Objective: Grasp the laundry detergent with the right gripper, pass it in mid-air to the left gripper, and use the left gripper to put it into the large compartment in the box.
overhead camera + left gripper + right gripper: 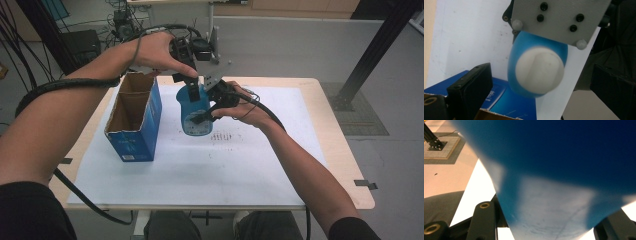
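The right claw (207,114) is clamped on a blue clock (195,111), holding it above the middle of the desk (340,145), beside an open blue box (134,117). The left claw (192,82) hangs over the clock's top, jaws apparently spread, gripping nothing.

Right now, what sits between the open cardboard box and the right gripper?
In the high view, the blue cup hangs between the box and the right gripper, which grips it above the table.
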The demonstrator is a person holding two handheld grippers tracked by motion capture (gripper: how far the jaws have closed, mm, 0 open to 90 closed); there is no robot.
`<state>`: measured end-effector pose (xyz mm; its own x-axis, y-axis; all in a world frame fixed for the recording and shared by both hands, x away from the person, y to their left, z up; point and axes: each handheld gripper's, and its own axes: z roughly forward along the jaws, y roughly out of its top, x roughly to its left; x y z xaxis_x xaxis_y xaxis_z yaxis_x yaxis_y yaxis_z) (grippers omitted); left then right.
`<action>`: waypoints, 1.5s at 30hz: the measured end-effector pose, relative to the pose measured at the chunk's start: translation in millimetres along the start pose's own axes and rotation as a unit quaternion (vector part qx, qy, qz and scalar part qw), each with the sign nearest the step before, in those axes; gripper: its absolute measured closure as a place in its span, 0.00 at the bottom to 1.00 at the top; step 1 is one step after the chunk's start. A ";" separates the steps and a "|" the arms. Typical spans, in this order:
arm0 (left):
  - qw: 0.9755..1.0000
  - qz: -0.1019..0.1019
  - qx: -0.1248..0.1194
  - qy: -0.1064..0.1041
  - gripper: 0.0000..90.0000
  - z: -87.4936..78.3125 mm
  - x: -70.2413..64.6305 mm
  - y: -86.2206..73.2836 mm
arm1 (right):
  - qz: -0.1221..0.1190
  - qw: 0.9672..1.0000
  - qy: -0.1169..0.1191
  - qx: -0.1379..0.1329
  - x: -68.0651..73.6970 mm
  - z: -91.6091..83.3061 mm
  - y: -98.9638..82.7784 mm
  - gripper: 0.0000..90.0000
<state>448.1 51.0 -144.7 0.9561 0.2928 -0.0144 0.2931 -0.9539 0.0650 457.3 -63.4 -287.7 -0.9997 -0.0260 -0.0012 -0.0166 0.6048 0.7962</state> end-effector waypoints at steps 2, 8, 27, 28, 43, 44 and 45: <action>1.000 0.002 0.001 -0.002 0.06 1.9 0.1 -0.2 | -0.005 1.000 0.001 -0.003 0.7 0.3 1.8 0.48; 1.000 0.001 0.001 -0.011 0.06 7.8 -0.1 -2.2 | -0.012 1.000 0.006 -0.006 2.4 1.8 4.9 0.48; 1.000 0.008 -0.004 -0.016 0.06 12.7 -0.2 -1.9 | -0.026 0.999 0.005 -0.019 3.2 1.8 10.6 0.48; 1.000 0.008 -0.004 -0.016 0.06 12.9 -0.4 -1.7 | -0.027 0.999 0.005 -0.019 3.1 1.9 10.6 0.48; 1.000 0.012 -0.002 -0.019 0.06 14.6 -1.1 1.7 | -0.017 1.000 0.006 -0.018 2.5 -1.5 10.0 0.48; 1.000 0.013 -0.002 -0.020 0.06 14.6 -1.1 1.9 | -0.016 1.000 0.006 -0.018 2.6 -1.7 9.9 0.48; 1.000 0.013 -0.002 -0.019 0.06 14.6 -1.3 2.3 | -0.016 1.000 0.006 -0.018 2.6 -1.7 9.9 0.48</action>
<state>447.6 47.5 -159.1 0.9628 0.2653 -0.0510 0.2684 -0.9608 0.0700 454.6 -58.7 -278.8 -0.9983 -0.0554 -0.0199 -0.0482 0.5740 0.8174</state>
